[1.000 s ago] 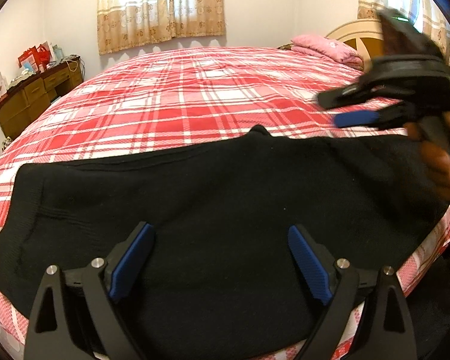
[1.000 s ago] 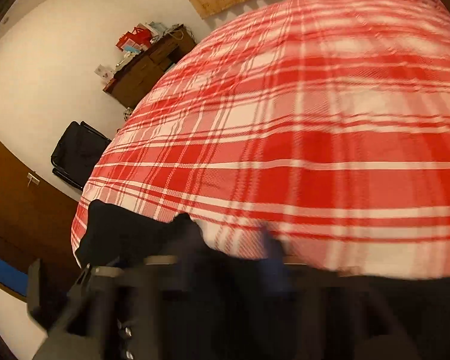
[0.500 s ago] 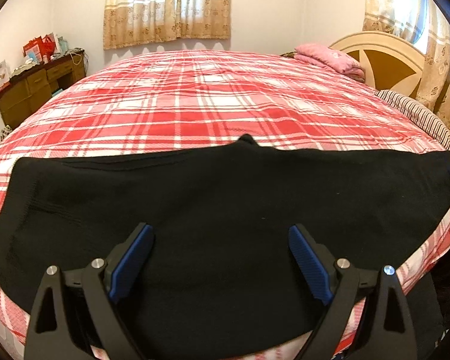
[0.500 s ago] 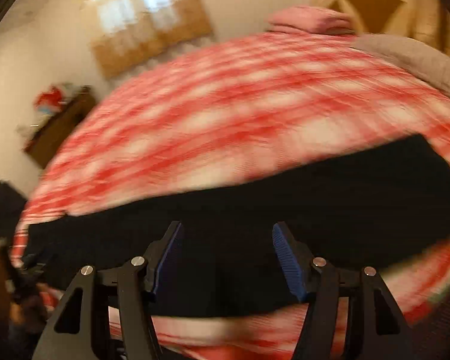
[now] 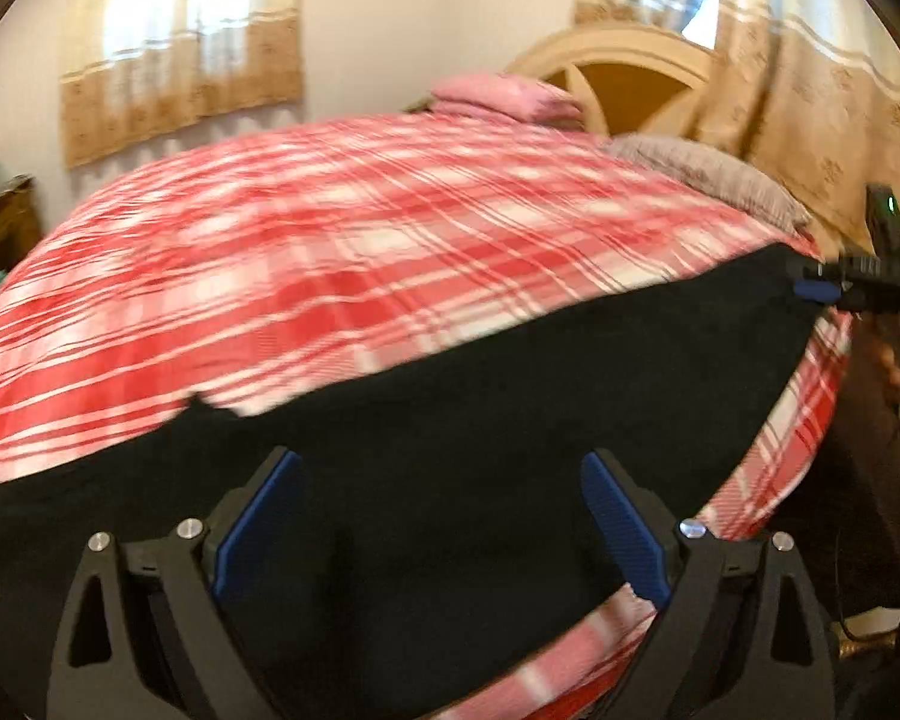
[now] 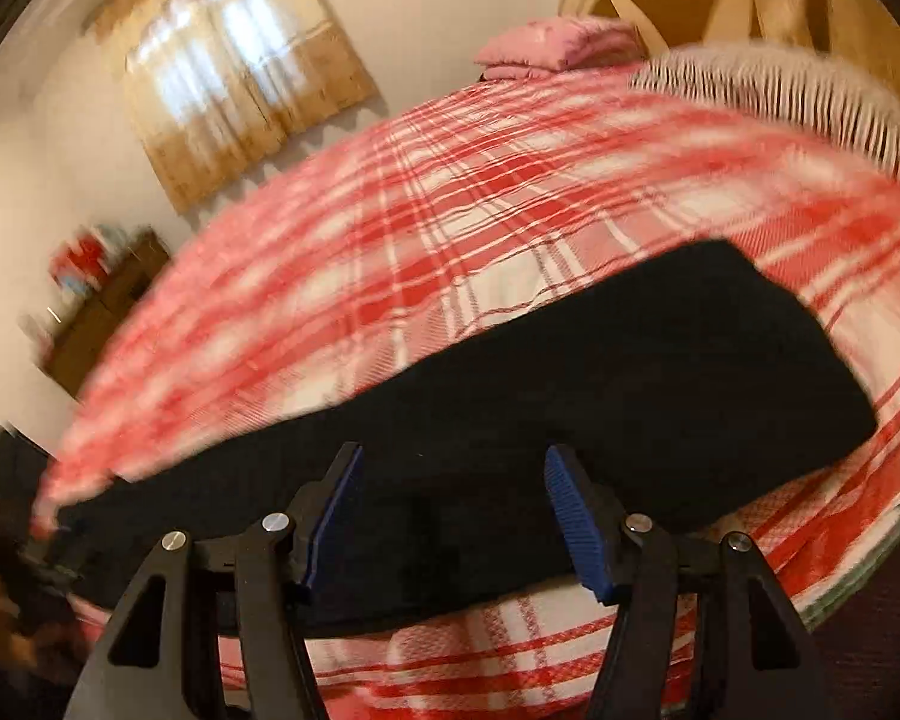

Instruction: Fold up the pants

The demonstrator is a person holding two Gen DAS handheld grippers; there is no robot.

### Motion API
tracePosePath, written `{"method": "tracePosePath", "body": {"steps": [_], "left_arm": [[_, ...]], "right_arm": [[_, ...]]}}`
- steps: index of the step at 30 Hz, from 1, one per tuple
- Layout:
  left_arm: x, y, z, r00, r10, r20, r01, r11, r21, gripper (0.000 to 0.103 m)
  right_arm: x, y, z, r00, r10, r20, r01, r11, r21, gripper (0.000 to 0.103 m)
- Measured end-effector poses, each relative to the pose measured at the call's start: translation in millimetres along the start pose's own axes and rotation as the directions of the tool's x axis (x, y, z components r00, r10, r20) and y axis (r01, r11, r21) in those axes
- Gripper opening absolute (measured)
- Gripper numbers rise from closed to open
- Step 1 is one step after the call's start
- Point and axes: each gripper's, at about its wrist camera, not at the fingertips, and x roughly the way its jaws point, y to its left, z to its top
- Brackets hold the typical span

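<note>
With both your left hand-held gripper and right hand-held gripper released above the black pants lying along the bed's near edge, a shallow pinch could catch only the top layer.

Plaid bed, black pants, seemingly flat

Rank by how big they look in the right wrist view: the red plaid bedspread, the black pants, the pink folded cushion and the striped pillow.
1. Red plaid bedspread
2. Black pants
3. Striped pillow
4. Pink folded cushion

Both pillows lie farthest from the camera, so their true sizes stay unsure.
</note>
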Motion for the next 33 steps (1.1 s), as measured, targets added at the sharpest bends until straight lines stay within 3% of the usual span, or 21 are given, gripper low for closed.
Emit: {"method": "tracePosePath", "body": {"steps": [6,8,11,14,17,20,24,27,33], "left_arm": [[32.2,-16.2,-6.3,0.994,-0.025,-0.104,0.028,0.999,0.030,0.097],[35.0,-20.5,-13.3,0.994,0.004,-0.111,0.002,0.999,0.052,0.097],[30.9,-22.6,-16.4,0.994,0.008,-0.106,-0.001,0.998,0.063,0.098],[26.3,-19.4,-16.7,0.994,-0.003,-0.105,0.008,0.999,0.045,0.098],[27.4,-17.9,-16.0,0.994,0.008,-0.109,-0.004,0.999,0.035,0.098],[27.5,-17.3,-14.5,0.993,0.023,-0.115,-0.018,0.999,0.038,0.098],[17.8,-8.8,-12.7,0.995,0.032,-0.097,-0.031,0.999,0.016,0.098],[14.7,-0.3,-12.3,0.995,0.042,-0.089,-0.043,0.999,-0.008,0.098],[7.3,16.7,-16.5,0.992,0.084,-0.090,-0.086,0.996,-0.026,0.098]], "right_arm": [[-13.3,-20.6,24.9,0.995,0.017,0.102,-0.024,0.997,0.071,0.069],[-1.8,-43.5,31.8,0.995,-0.083,0.056,0.074,0.987,0.143,0.069],[-6.9,-57.6,32.6,0.995,-0.045,0.089,0.028,0.981,0.193,0.069],[-11.6,-42.9,29.5,0.991,-0.064,0.118,0.047,0.989,0.138,0.069],[1.8,-27.3,21.2,0.998,-0.023,0.062,0.019,0.997,0.069,0.069],[5.1,-13.3,14.4,0.993,-0.099,0.065,0.100,0.995,-0.023,0.069],[-18.0,-19.3,15.1,0.989,-0.071,0.130,0.067,0.997,0.038,0.069],[-37.0,-37.9,17.2,0.972,-0.116,0.204,0.093,0.988,0.120,0.069],[-59.1,-83.4,9.1,0.959,-0.174,0.225,0.107,0.953,0.283,0.069]]}}
